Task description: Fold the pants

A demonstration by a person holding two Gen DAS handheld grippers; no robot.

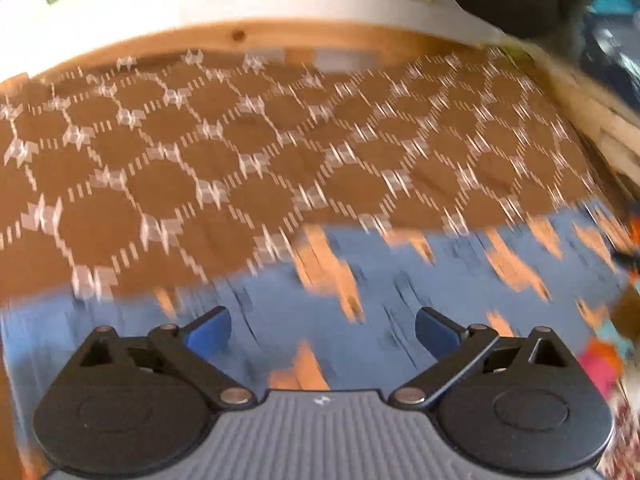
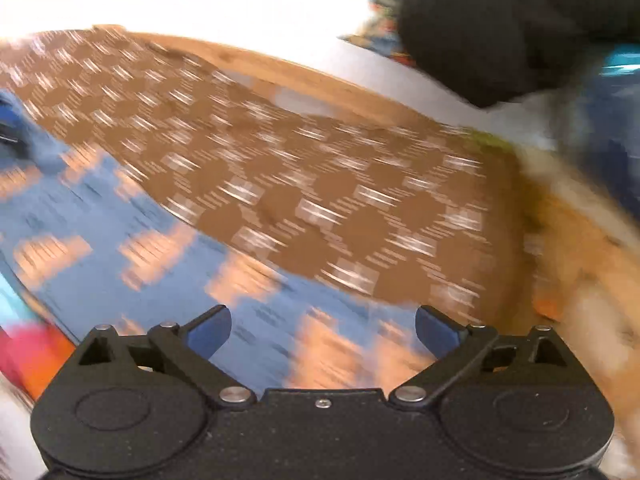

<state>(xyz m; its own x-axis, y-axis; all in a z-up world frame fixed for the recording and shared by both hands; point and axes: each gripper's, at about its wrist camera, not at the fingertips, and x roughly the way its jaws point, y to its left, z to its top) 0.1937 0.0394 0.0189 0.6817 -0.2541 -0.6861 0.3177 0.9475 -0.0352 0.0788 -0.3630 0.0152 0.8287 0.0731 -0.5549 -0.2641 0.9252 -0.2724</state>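
Both views are smeared by motion, so edges of the cloth are only roughly readable. The left gripper (image 1: 323, 330) has its blue pads spread wide with nothing between them; under and ahead of it lies the pants (image 1: 420, 272), a blue cloth with orange patches, flat on the brown bedspread (image 1: 224, 152) with the white geometric pattern. The right gripper (image 2: 323, 330) also stands wide apart and empty, over the same blue pants (image 2: 120, 248).

In the left wrist view the pants fill the near strip from the left edge to the right, their far edge running across the picture and rising toward the right. In the right wrist view that edge runs on a slant from upper left down to lower right, so the long axis seems to run crosswise to both grippers, with the bedspread beyond. Each gripper hangs over cloth, the left one apparently over the broader stretch; neither touches it as far as I can tell. The wooden bed frame (image 1: 240, 38) bounds the far side, a dark object (image 2: 500, 40) sits at upper right, perhaps clothing
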